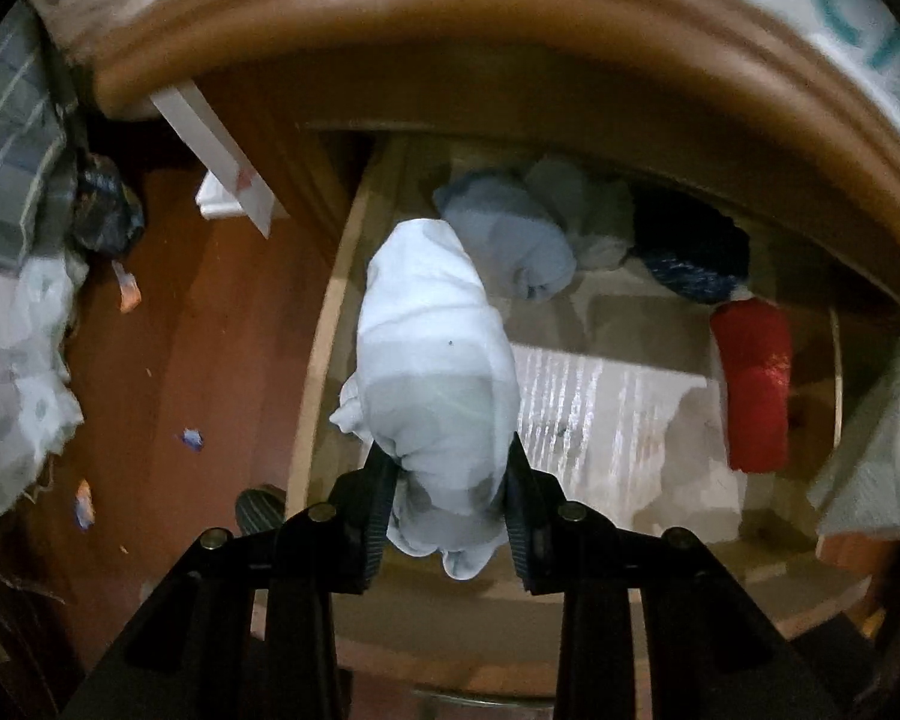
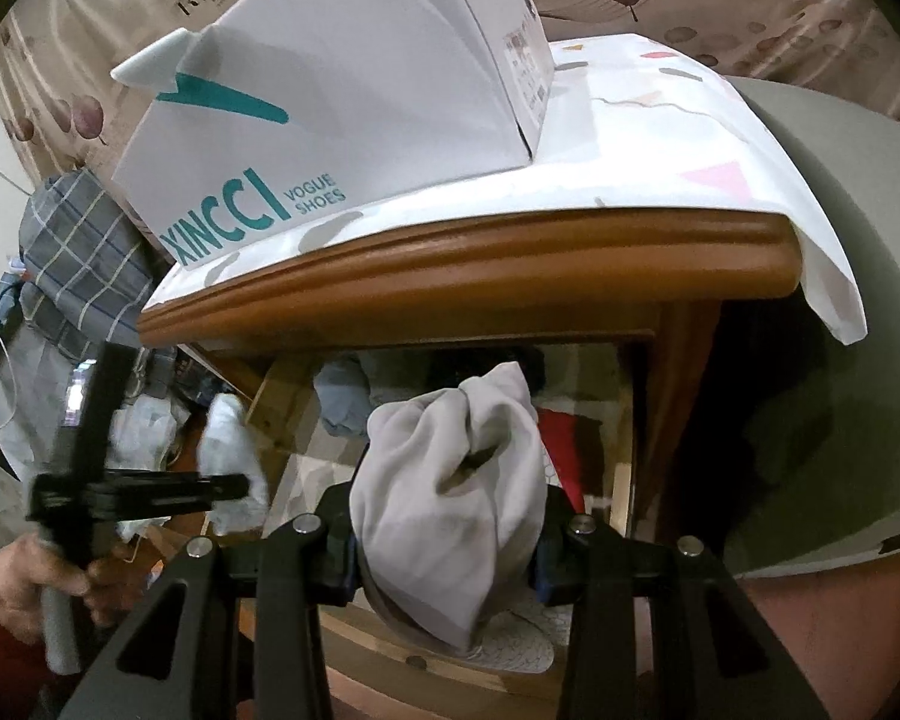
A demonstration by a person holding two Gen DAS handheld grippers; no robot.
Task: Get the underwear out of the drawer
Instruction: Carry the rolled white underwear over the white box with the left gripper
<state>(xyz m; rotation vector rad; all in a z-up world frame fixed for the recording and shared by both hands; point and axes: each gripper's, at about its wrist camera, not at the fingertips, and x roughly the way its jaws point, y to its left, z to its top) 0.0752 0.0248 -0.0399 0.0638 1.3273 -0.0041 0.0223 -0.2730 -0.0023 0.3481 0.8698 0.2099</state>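
Left wrist view first: the left hand-held gripper (image 1: 450, 516) is clamped on a rolled-up pale blue-white underwear bundle (image 1: 432, 360), jaws narrow and pinching it near its lower end, so most of the roll sticks out ahead of the fingers. It hangs over the left edge of the open drawer (image 1: 324, 360), partly over the reddish floor (image 1: 210, 330), which looks to me like it's on its way out rather than sitting inside. Gripping low on the roll probably keeps it from unrolling.

Beyond that gripper, in the drawer: a light blue roll (image 1: 510, 240), a dark navy bundle (image 1: 690, 258) further right, and a red roll (image 1: 753, 384) off to the right side. So there's plenty left to pull, I'd guess.

Right wrist view: the right hand-held gripper (image 2: 447, 564) has a grey underwear bundle (image 2: 450, 480) squeezed between its pads, held up in front of the drawer opening, under the wooden lip of the surface (image 2: 450, 270). A shoebox (image 2: 330, 120) sits on top of that surface, well above the gripper. To its left you can see the other gripper with the white roll, and the person's hand (image 2: 36, 582) on the handle.

Both hands loaded at once, so I reckon each piece just needs somewhere to be dropped
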